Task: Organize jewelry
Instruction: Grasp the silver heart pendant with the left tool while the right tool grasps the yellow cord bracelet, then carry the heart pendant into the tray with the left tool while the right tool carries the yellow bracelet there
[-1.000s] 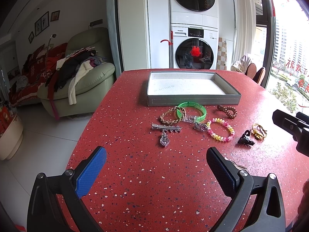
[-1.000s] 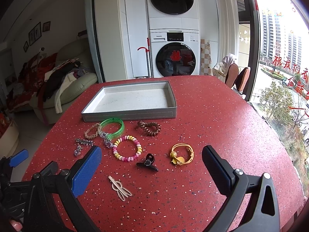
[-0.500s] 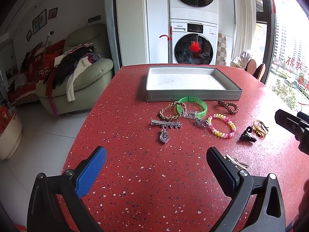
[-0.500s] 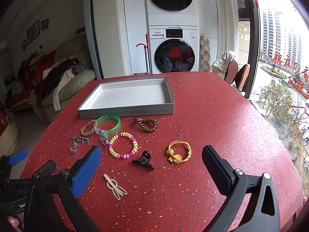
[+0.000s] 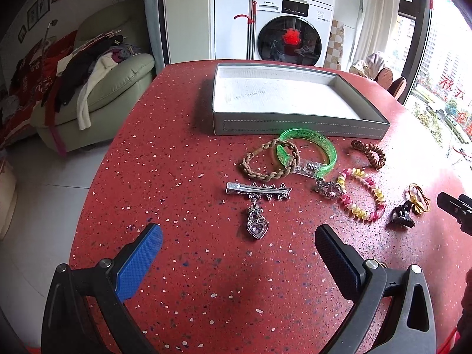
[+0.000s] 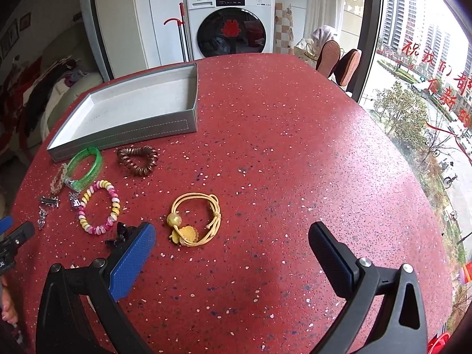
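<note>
An empty grey tray [image 5: 298,125] [image 6: 124,138] stands at the back of the red table. Before it lie a silver hairpin with a heart pendant [image 5: 256,194], a braided brown bracelet [image 5: 268,160], a green bangle [image 5: 306,155] [image 6: 85,165], a pink-yellow bead bracelet [image 5: 362,197] [image 6: 98,206], a brown coil tie [image 5: 368,152] [image 6: 137,159], a black claw clip [image 5: 402,214] and a yellow cord tie [image 6: 196,218]. My left gripper [image 5: 239,249] is open, just short of the pendant. My right gripper [image 6: 233,250] is open, just behind the yellow tie.
The table edge curves off at the left [image 5: 97,177] and right [image 6: 413,177]. A green sofa with clothes [image 5: 97,88] stands left, a washing machine [image 5: 289,38] behind, chairs [image 6: 339,59] by the window. The right gripper's tip shows in the left view [image 5: 454,209].
Both grippers have moved forward and lower towards the jewelry. The left has neared the hairpin; the right has swung right and neared the yellow tie. Both stay open.
</note>
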The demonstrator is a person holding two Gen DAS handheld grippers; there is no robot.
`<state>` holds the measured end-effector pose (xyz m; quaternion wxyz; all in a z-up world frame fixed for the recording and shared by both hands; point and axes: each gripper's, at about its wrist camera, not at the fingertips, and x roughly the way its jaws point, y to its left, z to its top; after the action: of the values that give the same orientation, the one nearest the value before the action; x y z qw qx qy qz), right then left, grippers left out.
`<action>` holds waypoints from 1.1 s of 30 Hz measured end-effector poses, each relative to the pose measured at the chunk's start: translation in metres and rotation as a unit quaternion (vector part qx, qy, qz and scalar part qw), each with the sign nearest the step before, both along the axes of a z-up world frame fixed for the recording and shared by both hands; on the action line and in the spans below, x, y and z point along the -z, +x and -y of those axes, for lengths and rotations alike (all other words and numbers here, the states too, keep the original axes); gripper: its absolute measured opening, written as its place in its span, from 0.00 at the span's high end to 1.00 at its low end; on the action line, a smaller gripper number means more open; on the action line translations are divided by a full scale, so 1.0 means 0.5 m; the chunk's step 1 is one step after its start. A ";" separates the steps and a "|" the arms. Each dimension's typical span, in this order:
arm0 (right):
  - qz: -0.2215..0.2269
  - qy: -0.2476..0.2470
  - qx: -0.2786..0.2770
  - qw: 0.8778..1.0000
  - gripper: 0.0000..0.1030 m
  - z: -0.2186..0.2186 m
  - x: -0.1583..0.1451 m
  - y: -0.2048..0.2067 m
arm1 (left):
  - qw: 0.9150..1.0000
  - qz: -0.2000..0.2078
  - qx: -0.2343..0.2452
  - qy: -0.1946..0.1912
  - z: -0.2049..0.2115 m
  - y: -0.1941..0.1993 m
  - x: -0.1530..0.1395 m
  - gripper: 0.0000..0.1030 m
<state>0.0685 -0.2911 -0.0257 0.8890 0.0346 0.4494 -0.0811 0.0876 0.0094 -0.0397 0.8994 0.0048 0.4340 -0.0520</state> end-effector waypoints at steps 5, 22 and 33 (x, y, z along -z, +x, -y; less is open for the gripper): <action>-0.027 -0.015 -0.019 0.999 0.00 -0.012 0.036 0.023 | 1.000 -0.023 0.001 0.008 0.012 0.029 0.029 0.00; -0.027 0.009 -0.049 0.998 0.80 -0.051 0.030 0.037 | 0.999 -0.032 0.043 -0.003 0.036 0.051 0.028 0.65; 0.030 0.083 -0.074 0.993 0.80 -0.040 -0.074 0.064 | 0.996 0.000 0.072 -0.051 0.009 0.035 -0.061 0.65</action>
<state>0.1007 -0.2711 0.0114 0.8996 0.0772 0.4291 0.0233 0.1049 0.0050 -0.0091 0.8925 -0.0103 0.4290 -0.1388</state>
